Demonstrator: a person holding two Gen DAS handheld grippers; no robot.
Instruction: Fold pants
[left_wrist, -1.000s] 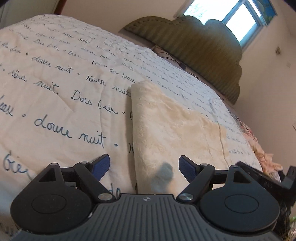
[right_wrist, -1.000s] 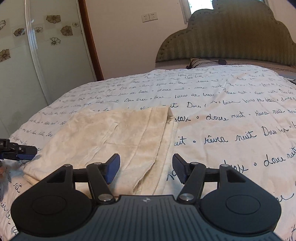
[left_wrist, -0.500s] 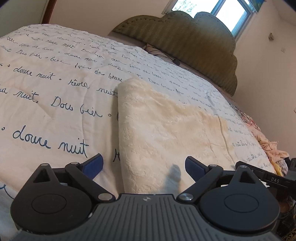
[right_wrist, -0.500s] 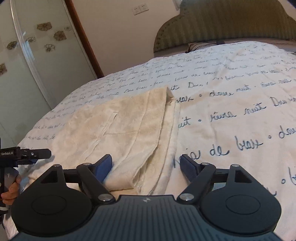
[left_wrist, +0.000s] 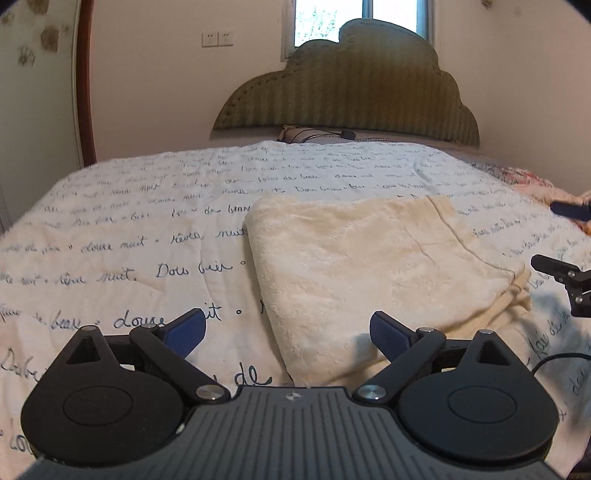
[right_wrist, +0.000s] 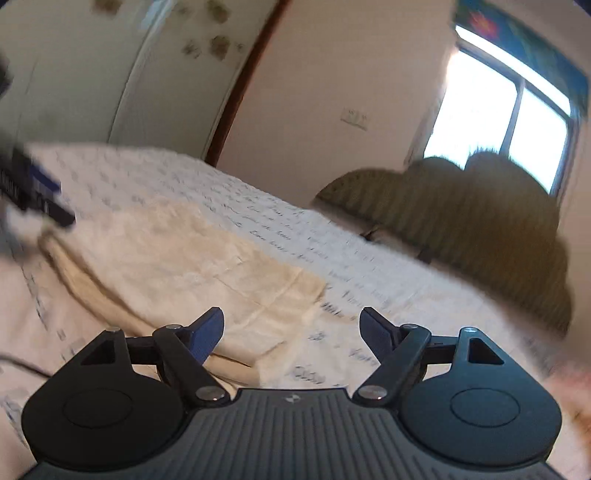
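The pants (left_wrist: 373, 266) are a cream, plush, kind of fleecy fabric, folded into a thick rough rectangle lying flat on the bed (left_wrist: 147, 236). You can see stacked layers along the right-hand edge in the left wrist view, and a seam line running across the top layer. The bedspread is off-white, quilted-looking, covered in dark blue handwritten script. The left tongs (left_wrist: 288, 330) are spread wide with nothing between them, blue ribbed pads on black arms, hovering low over the near-left corner of the pants without touching as far as I can see. The right tongs (right_wrist: 291, 330) are also wide apart and holding nothing, sitting over the near corner of the folded pile where it meets the bedspread; that view is pretty motion-blurred, so fine detail is mush. From the left view you can catch the other tool's black arm and a blue pad poking in at the right edge, just beside the pants' right side. At the head of the bed there's an olive-green padded headboard (left_wrist: 347, 88) with a scalloped cloud shape and vertical ribbing, and a bright window (left_wrist: 362, 18) above it. A wall socket plate (left_wrist: 218, 38) sits to its left.
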